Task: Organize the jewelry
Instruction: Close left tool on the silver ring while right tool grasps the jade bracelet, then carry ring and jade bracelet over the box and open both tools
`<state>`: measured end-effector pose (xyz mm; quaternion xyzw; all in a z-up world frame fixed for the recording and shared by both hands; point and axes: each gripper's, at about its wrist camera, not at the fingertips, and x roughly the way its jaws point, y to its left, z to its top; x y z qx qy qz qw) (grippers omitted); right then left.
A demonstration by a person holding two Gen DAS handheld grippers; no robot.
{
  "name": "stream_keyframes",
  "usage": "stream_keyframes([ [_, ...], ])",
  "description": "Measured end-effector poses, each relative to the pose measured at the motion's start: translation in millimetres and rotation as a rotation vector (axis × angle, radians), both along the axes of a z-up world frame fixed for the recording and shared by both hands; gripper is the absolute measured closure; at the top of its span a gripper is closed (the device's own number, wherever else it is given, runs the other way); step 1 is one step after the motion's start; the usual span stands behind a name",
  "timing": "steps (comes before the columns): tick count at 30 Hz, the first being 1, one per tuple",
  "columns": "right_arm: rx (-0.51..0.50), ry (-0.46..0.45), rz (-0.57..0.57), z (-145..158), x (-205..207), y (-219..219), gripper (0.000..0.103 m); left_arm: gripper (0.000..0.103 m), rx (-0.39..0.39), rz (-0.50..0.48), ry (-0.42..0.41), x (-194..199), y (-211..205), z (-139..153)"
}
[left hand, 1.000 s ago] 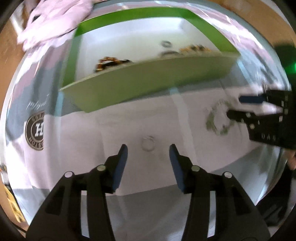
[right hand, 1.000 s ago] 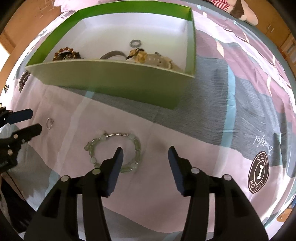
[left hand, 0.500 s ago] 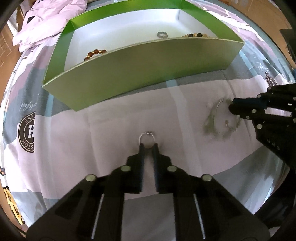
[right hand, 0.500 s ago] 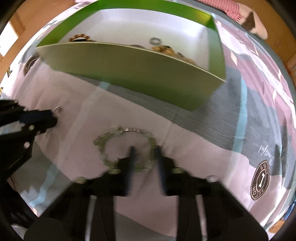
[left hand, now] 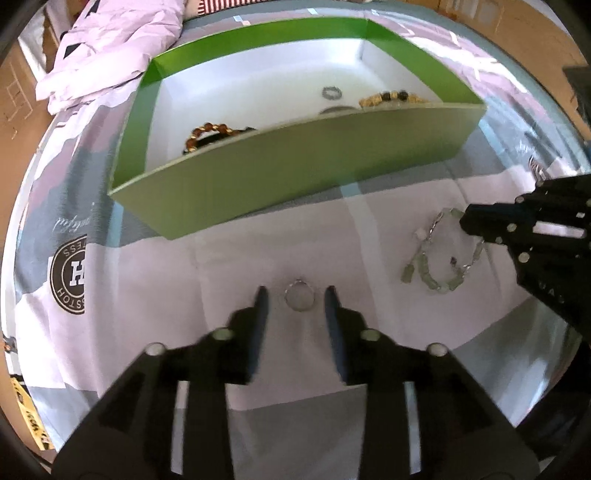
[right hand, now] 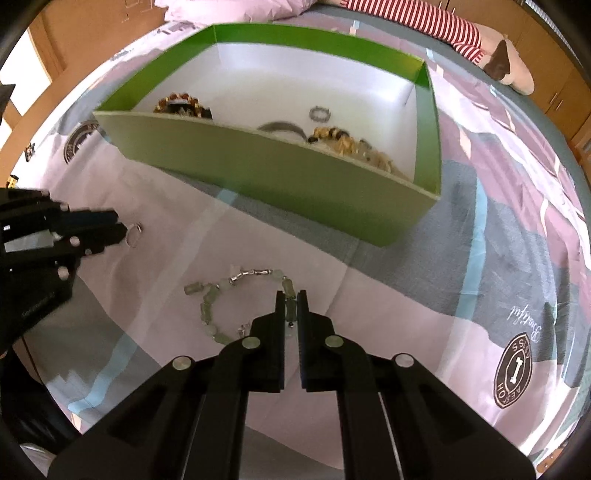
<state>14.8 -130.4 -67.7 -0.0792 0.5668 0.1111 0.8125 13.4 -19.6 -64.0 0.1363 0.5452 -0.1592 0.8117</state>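
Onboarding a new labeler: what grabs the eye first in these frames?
The green box sits mid-bed on the patterned sheet, with beaded bracelets inside. In front of it, the right gripper has its jaws clamped on the pale green bracelet, while the left gripper, jaws opening, straddles a small ring.

A home bedroom: a bed covered by a printed sheet (right hand: 517, 229), a rumpled quilt (left hand: 110, 48), a striped soft toy (right hand: 443, 22), and wooden cupboards (right hand: 569, 85) behind.

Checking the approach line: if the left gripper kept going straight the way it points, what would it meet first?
Probably the small silver ring, lying between the opening jaws of the left gripper, untouched, then the bedsheet right under it; depth is unclear.
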Motion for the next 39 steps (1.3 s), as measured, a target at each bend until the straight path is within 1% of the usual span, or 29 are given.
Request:
stream_keyframes([
  [3, -0.005, 0.008, -0.001, -2.9, 1.2, -3.3, 0.097, 0.071, 0.034, -0.011, 0.014, 0.2, -9.7, -11.0],
  [4, -0.002, 0.008, -0.001, -2.2, 0.9, -3.5, 0.097, 0.072, 0.029, -0.008, 0.006, 1.7, -12.6, -12.2],
  [5, 0.0, 0.007, -0.002, -1.5, 0.7, -4.7, 0.097, 0.08, 0.024, -0.008, 0.006, 1.9, -12.7, -11.6],
  [6, 0.002, 0.006, -0.003, -1.7, 0.9, -4.8, 0.097, 0.085, 0.011, -0.007, 0.016, 2.5, -12.5, -10.7],
  [9, 0.005, 0.0, -0.004, 0.1, 3.1, -7.9, 0.097, 0.085, -0.003, 0.002, 0.001, 2.4, -10.3, -5.9],
  [11, 0.011, -0.006, -0.006, 2.0, 4.8, -11.4, 0.097, 0.085, 0.003, -0.001, -0.026, 1.5, -8.0, 0.9],
  [15, 0.045, -0.036, -0.006, 11.8, 10.6, -20.3, 0.097, 0.085, -0.065, 0.02, -0.094, -0.9, 1.7, 33.1],
  [18, 0.103, -0.079, 0.0, 31.4, 4.5, -23.6, 0.097, 0.085, -0.132, 0.053, -0.163, -0.6, 13.8, 59.4],
  [21, 0.194, -0.139, 0.011, 53.3, 1.5, -29.2, 0.097, 0.085, -0.183, 0.098, -0.226, 3.4, 21.9, 83.3],
  [22, 0.237, -0.168, 0.011, 63.8, 1.0, -31.3, 0.097, 0.085, -0.193, 0.109, -0.243, 6.3, 23.0, 89.8],
  [24, 0.278, -0.218, 0.004, 77.3, 0.9, -35.0, 0.097, 0.085, -0.206, 0.134, -0.266, 11.7, 23.6, 99.2],
  [25, 0.314, -0.253, -0.006, 87.2, 2.7, -38.9, 0.097, 0.085, -0.209, 0.142, -0.272, 14.2, 24.0, 102.3],
  [29, 0.407, -0.32, -0.043, 115.3, 17.4, -49.8, 0.097, 0.085, -0.197, 0.142, -0.309, 35.6, 11.2, 112.0],
  [31, 0.433, -0.355, -0.074, 124.9, 26.4, -58.1, 0.097, 0.085, -0.199, 0.145, -0.295, 49.3, 4.3, 109.6],
  [34, 0.47, -0.351, -0.112, 125.7, 42.5, -65.6, 0.097, 0.085, -0.208, 0.145, -0.243, 68.0, -2.2, 97.9],
  [37, 0.467, -0.318, -0.151, 110.8, 58.4, -68.1, 0.097, 0.085, -0.2, 0.139, -0.211, 81.8, -11.6, 83.1],
  [39, 0.433, -0.289, -0.17, 93.9, 67.4, -67.4, 0.097, 0.085, -0.21, 0.14, -0.183, 88.6, -13.5, 74.6],
])
